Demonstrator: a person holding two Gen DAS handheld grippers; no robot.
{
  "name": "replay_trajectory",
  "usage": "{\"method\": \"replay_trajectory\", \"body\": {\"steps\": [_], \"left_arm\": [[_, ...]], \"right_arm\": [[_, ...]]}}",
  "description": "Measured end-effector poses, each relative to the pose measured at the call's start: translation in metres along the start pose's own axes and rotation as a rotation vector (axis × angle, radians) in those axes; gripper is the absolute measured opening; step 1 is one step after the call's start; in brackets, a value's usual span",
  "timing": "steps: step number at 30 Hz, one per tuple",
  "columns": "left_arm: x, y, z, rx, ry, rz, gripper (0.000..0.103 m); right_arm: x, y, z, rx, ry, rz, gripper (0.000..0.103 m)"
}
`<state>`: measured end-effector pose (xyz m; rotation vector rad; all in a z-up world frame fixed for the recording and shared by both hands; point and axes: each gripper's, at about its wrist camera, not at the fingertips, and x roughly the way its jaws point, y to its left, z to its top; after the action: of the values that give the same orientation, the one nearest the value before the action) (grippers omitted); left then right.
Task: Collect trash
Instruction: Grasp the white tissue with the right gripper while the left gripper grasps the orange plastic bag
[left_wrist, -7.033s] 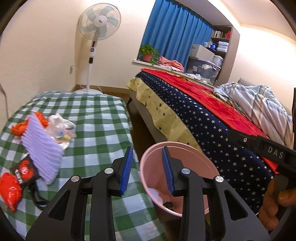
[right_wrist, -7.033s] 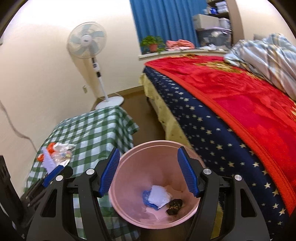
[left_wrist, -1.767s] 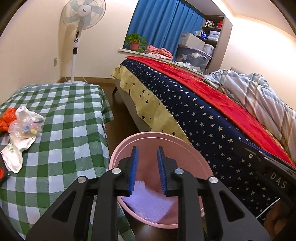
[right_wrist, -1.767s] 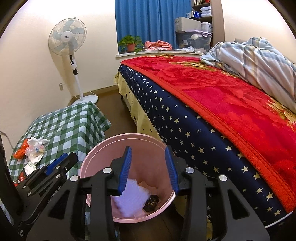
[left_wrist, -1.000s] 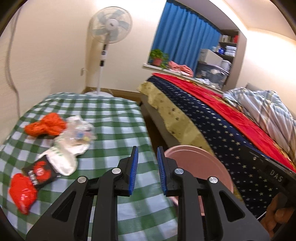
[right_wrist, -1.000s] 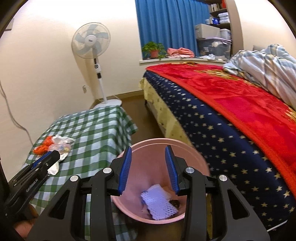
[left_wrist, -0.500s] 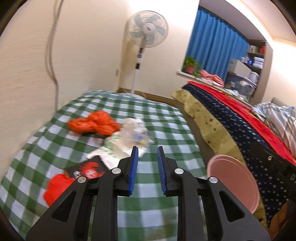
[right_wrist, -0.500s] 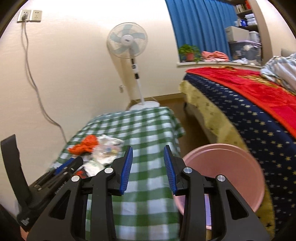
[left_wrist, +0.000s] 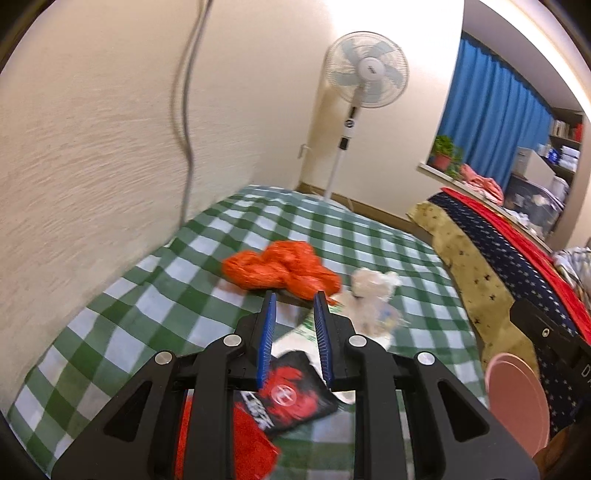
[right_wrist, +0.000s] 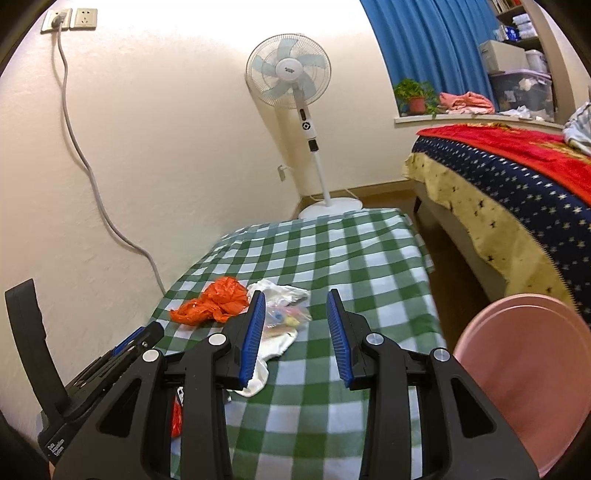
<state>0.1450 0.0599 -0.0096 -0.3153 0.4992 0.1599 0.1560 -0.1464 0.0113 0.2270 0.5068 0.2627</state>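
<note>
From the left wrist: the left tool (left_wrist: 294, 334) hangs low over a desk (left_wrist: 147, 295) draped in green-and-white check, its blue pads a narrow gap apart and nothing between them. Litter lies just ahead of and under the tips: a crumpled orange plastic bag (left_wrist: 280, 269), a clear bag of scraps (left_wrist: 373, 299) beside it, a white wrapper (left_wrist: 295, 338) partly hidden by the fingers, a black-and-red packet (left_wrist: 291, 397) and a red wrapper (left_wrist: 255, 443) nearest the camera. The rim of the pink bin (left_wrist: 517, 395) shows at the lower right, beside the bed (left_wrist: 517, 251).

From the right wrist: the right tool (right_wrist: 295, 336) stands a little farther from the pile, jaws moderately apart and empty. The orange plastic bag (right_wrist: 214, 301), clear bag of scraps (right_wrist: 286, 312) and white wrapper (right_wrist: 273, 345) sit to the left of its fingers; the pink bin (right_wrist: 524, 369) waits at the right, just off the desk's edge. A pedestal fan (right_wrist: 291, 81) stands against the wall behind.

The step in hand appears to be the reach for the next piece of trash. The next move likely calls for spreading the left tool's pads, lowering onto one item, probably the packet or white wrapper, and pinching the thin plastic without snagging the cloth, then carrying it across to the bin.
</note>
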Motion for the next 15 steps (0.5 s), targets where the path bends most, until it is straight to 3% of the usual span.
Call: {"method": "replay_trajectory", "body": {"steps": [10, 15], "left_arm": [[0.033, 0.023, 0.015, -0.041, 0.009, 0.073, 0.021], [0.054, 0.033, 0.021, -0.066, 0.053, 0.080, 0.021]], "right_arm": [[0.058, 0.016, 0.008, 0.020, 0.041, 0.056, 0.036], [0.089, 0.020, 0.003, 0.042, 0.095, 0.063, 0.040]]}}
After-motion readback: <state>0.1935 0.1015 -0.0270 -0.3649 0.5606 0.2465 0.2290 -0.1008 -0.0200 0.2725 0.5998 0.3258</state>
